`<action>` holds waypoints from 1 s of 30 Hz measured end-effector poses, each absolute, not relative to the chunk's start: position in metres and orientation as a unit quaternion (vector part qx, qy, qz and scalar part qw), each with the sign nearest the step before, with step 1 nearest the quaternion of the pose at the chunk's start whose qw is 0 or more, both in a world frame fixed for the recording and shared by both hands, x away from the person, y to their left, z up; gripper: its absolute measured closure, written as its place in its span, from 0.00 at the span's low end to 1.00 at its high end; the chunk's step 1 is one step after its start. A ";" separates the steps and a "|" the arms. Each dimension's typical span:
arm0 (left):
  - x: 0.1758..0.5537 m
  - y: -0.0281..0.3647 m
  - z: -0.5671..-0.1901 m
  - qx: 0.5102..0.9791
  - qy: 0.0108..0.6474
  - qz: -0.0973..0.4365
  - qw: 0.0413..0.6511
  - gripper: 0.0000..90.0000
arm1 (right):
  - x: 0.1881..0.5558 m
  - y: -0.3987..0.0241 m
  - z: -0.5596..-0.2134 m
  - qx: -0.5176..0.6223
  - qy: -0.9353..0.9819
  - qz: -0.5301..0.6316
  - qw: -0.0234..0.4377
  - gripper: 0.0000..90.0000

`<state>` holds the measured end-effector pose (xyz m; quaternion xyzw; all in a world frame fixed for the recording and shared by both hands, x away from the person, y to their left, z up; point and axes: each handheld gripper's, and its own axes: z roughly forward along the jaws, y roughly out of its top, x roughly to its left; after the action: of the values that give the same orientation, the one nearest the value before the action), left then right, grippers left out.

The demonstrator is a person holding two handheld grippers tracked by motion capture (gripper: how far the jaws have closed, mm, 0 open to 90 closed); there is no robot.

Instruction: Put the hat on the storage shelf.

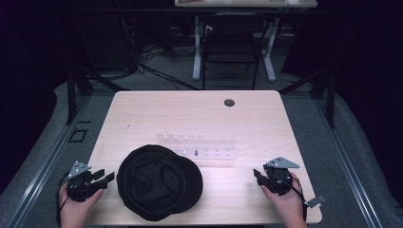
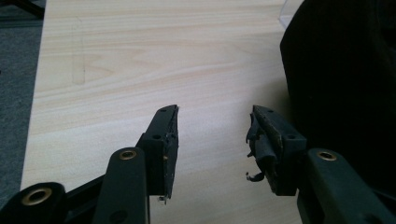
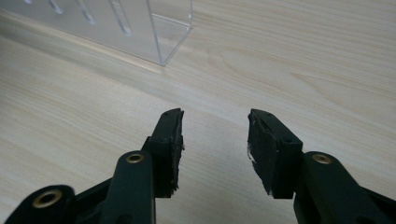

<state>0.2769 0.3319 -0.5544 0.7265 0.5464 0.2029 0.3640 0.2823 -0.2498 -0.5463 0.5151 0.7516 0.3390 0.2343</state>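
A black cloth cap [image 1: 159,183] lies flat on the wooden table [image 1: 190,114], near the front edge, left of the middle. Behind it stands a clear acrylic rack [image 1: 197,149] with several slots; one small dark piece sits in it. My left gripper [image 1: 107,178] rests at the table's front left, open and holding nothing, with the cap [image 2: 345,84] just to its right. At the front right, my right gripper [image 1: 259,176] is open too, bare wood between its jaws and the rack's end [image 3: 140,30] ahead to the left.
A dark round grommet hole [image 1: 229,102] sits near the table's far edge. Beyond the table stand a black chair [image 1: 233,47] and white desk legs [image 1: 197,47]. Grey floor drops off on both sides of the table.
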 end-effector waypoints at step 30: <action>0.289 0.336 -0.495 0.748 0.548 0.029 0.374 0.60 | 0.284 -0.255 -0.556 0.538 0.742 0.346 0.200 0.61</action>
<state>0.2888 0.3364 -0.4948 0.7478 0.5481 0.0292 0.3735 0.2842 -0.2547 -0.5558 0.5381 0.7422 0.3461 0.1995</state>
